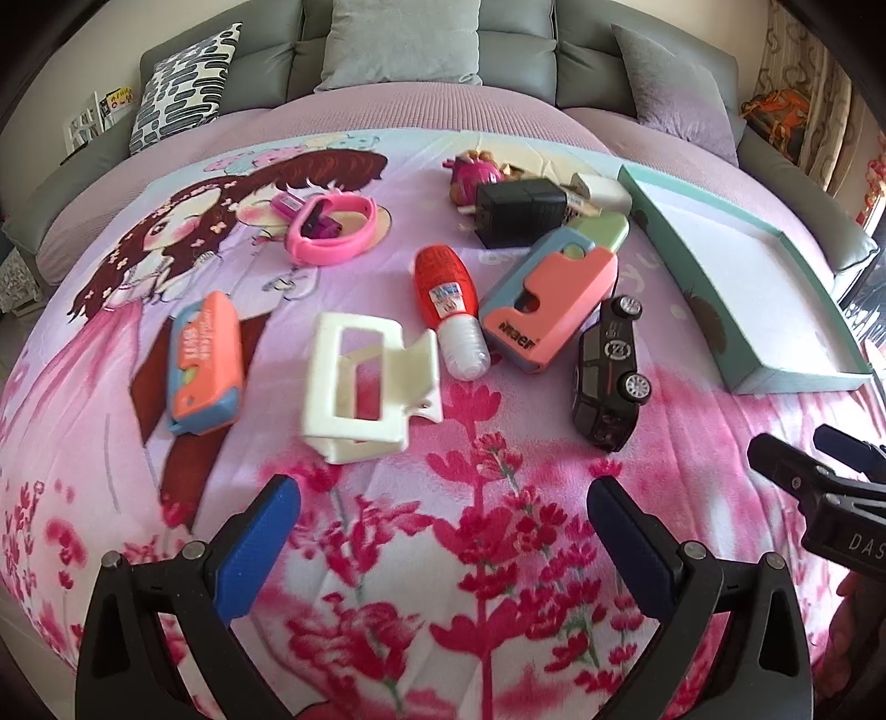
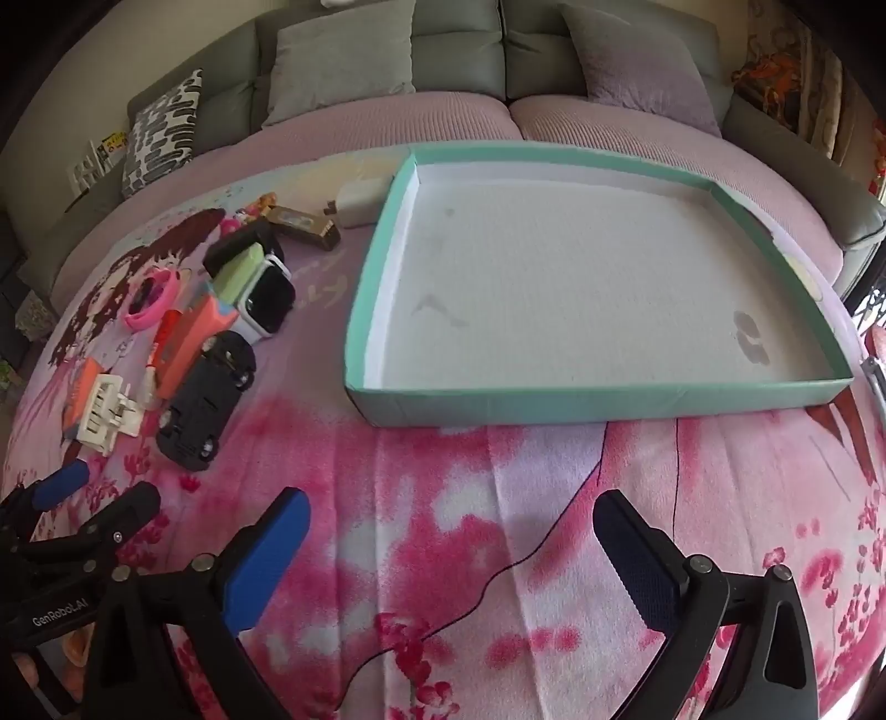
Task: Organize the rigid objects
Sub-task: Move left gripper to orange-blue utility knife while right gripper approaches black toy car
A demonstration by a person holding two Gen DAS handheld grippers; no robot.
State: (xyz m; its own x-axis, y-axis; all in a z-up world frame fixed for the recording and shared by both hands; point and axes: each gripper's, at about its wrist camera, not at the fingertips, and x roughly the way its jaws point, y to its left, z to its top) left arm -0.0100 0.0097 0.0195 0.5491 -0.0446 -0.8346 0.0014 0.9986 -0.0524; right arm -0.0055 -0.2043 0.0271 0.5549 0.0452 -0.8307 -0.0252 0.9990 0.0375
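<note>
White hair clip (image 1: 365,387), blocky, rectangular

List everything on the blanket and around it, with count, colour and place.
tray: 1, teal rim, white inside, empty, blanket's right
toy car: 1, black, beside the tray
hair clip: 1, white, near middle
glue bottle: 1, red, clear cap, behind the clip
orange case: 1, orange and blue, left
pink case: 1, pink, blue, green, centre
charger: 1, black, far centre
bracelet: 1, pink, far left
smartwatch: 1, white band, by the charger
cushions: several, grey, sofa behind
left gripper: open, blue pads
right gripper: open, blue pads
</note>
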